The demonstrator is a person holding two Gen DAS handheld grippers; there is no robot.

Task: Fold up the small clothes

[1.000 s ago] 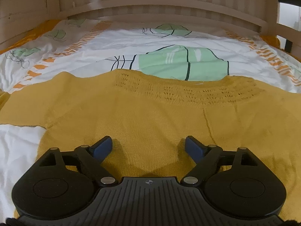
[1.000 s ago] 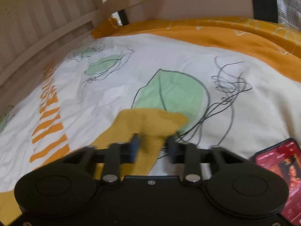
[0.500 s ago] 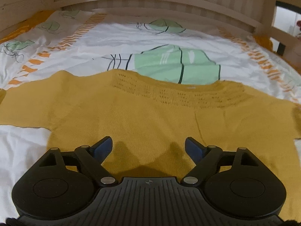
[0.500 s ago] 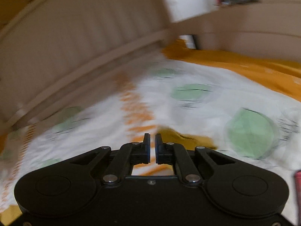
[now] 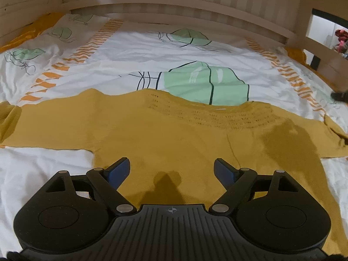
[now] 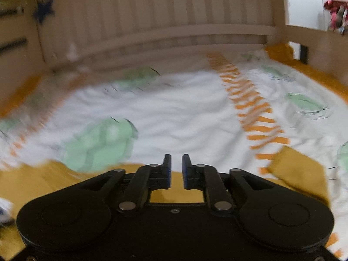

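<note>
Now the yellow knitted sweater (image 5: pixel 174 139) lies flat on the bed cover (image 5: pixel 152 50), with its two sleeves spread out to both sides. The cover is white, with green leaf shapes, thin black lines and two bands of orange stripes, and it has an orange border at the edges. Beyond the sweater's neckline a large green leaf (image 5: pixel 204 84) is printed on the cover. Further behind the sweater stands the pale wooden bed rail (image 5: pixel 174 2) with upright slats, and to the right of it there is an opening to a brighter room.

The left gripper (image 5: pixel 171 169) hangs over the lower part of the sweater with its blue pads wide apart, and nothing is between them. Its shadow falls on the knit.

In the right wrist view, which is blurred, the right gripper (image 6: pixel 176 169) is above the sweater's upper edge. Its jaws have just been opening; a narrow gap shows between the pads and no cloth is in it. One sleeve end (image 6: pixel 298 174) lies to the right of this gripper, next to the orange stripes (image 6: pixel 254 108).
</note>
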